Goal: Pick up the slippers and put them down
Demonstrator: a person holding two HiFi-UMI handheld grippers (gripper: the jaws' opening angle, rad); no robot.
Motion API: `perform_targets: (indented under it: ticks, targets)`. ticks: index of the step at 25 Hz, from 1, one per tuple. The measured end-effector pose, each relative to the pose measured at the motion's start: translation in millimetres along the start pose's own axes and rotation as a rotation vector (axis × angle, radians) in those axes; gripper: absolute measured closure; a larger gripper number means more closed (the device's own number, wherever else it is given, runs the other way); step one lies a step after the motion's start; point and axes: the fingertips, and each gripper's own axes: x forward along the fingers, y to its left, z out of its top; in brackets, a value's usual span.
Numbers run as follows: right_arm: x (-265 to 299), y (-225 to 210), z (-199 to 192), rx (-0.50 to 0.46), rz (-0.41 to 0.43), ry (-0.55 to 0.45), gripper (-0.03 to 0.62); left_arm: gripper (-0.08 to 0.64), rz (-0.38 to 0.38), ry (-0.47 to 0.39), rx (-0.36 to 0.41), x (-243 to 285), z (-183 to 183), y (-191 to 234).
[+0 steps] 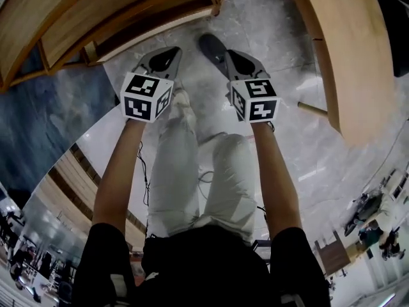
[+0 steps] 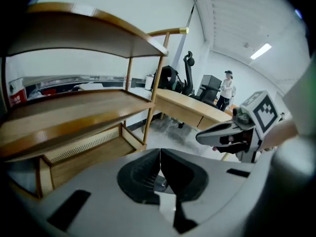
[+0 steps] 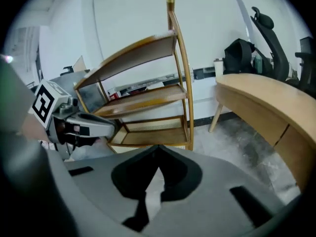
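Observation:
In the head view both grippers are held out in front of me, above the pale stone floor point(image 1: 281, 18). My left gripper point(image 1: 167, 51) has its jaws closed together, and its own view point(image 2: 159, 152) shows nothing between them. My right gripper point(image 1: 234, 55) is shut too and empty in its own view point(image 3: 158, 149). Each shows in the other's view, the right gripper point(image 2: 200, 137) and the left gripper point(image 3: 116, 125), with nothing hanging from either. A dark grey slipper-like shape point(image 1: 211, 46) lies on the floor just beyond the right gripper, partly hidden by it. I see no other slipper.
A wooden shelf rack point(image 1: 96, 24) point(image 2: 79, 107) point(image 3: 148, 102) stands ahead on the left. A curved wooden desk point(image 1: 351, 56) point(image 3: 266, 102) runs along the right, with an office chair point(image 3: 264, 38) behind it. A person point(image 2: 227, 88) stands far off.

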Motion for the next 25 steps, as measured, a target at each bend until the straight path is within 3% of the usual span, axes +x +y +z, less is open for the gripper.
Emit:
perform_targets:
  ticks: [4,10,17,25]
  targets:
    - [-51.9,13.2,50.5,-0.01,-0.008,-0.031,0.592,0.554,-0.001,-0.035,-0.007,-41.0,51.5,-23.3]
    - [-143.9,30.5,121.2,-0.002,-0.045,-0.082,0.592,0.554,0.032,-0.107,-0.088,-121.6,126.0,-61.1]
    - [-224.1,58.6,190.0,-0.029,-0.046,-0.129,0.593,0.554,0.021,-0.166,-0.069,-198.9,196.5,-106.2]
    - [-300.9,87.4,253.1,-0.057,-0.032,-0.213,0.593,0.554,0.056,-0.223,-0.021,-267.3,252.4,-138.2]
